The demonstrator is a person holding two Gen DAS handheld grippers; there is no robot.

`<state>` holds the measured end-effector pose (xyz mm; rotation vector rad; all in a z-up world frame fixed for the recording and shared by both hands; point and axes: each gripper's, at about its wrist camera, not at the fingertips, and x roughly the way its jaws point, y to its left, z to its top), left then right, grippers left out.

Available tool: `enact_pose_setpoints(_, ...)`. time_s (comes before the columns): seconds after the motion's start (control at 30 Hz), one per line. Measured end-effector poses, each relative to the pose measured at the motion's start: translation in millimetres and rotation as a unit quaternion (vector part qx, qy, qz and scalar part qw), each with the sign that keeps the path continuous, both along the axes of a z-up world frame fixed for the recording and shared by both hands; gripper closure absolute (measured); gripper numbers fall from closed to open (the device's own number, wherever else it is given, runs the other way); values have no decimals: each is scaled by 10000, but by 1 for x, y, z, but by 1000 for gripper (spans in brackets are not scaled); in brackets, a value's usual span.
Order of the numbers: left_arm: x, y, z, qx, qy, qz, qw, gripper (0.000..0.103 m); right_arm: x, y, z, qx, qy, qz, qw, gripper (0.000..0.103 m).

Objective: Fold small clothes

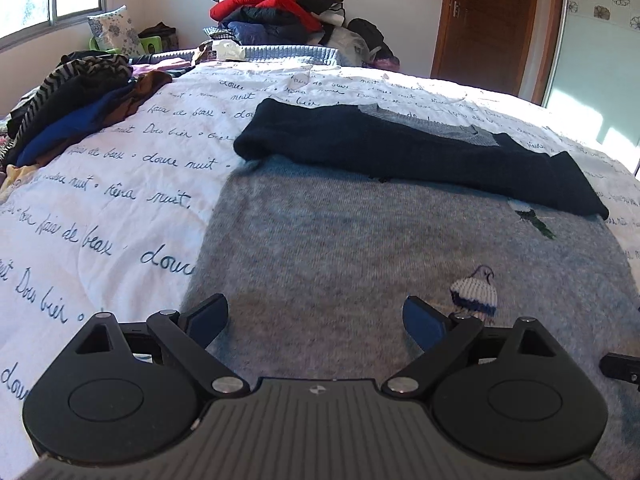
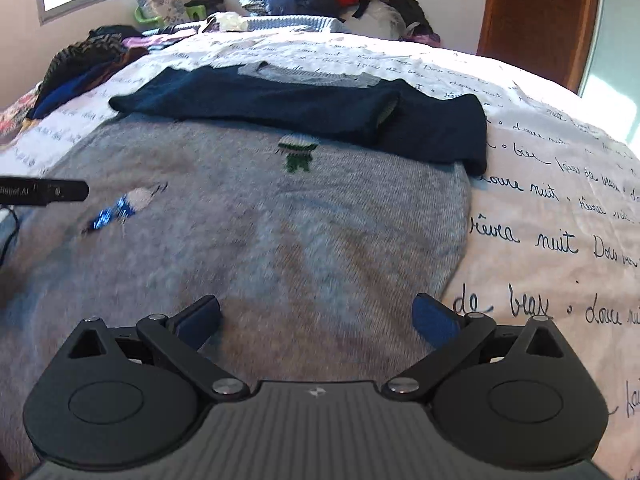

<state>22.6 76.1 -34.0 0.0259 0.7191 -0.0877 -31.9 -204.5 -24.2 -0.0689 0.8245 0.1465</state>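
A grey knitted sweater [image 1: 360,248] lies flat on the bed, with small knitted figures on it. Its dark navy sleeves [image 1: 400,148] are folded across the upper part. It also shows in the right wrist view [image 2: 248,216], sleeves [image 2: 304,108] across the top. My left gripper [image 1: 316,320] is open and empty, just above the sweater's lower left part. My right gripper [image 2: 316,316] is open and empty above the sweater's lower right part, near its right edge. A part of the left gripper [image 2: 44,192] shows at the left edge of the right wrist view.
The bed has a white cover with blue script [image 1: 120,184]. A heap of mixed clothes [image 1: 72,100] lies at the bed's left side. A big pile of clothes with a red jacket [image 1: 272,4] stands beyond the bed. A wooden door [image 1: 492,20] is at the far right.
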Motion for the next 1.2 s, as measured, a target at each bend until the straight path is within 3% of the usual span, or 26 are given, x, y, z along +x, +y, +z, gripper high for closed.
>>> enact_pose_setpoints(0.47,-52,8,-1,-11,-65,-286,9996,10,-85,-36,7,255,291,-106,9992,0)
enact_pose_setpoints(0.67,-73,28,2,-67,-93,-317,9994,10,-115,-53,9,451,113,-130,9988,0)
enact_pose_setpoints(0.77,-81,46,3,-277,14,-338,9990,10,-133,-59,5,568,-251,-69,9980,0)
enact_pose_setpoints(0.9,-94,66,4,-467,93,-453,9978,10,-147,-70,-2,1056,-300,-27,9939,0)
enact_pose_setpoints(1.07,-112,83,5,-77,-56,-465,9989,10,-157,-76,-7,1260,-301,79,9915,0)
enact_pose_setpoints(1.2,-121,86,1,304,45,-577,9979,10,-166,-76,-17,1079,-543,343,9921,0)
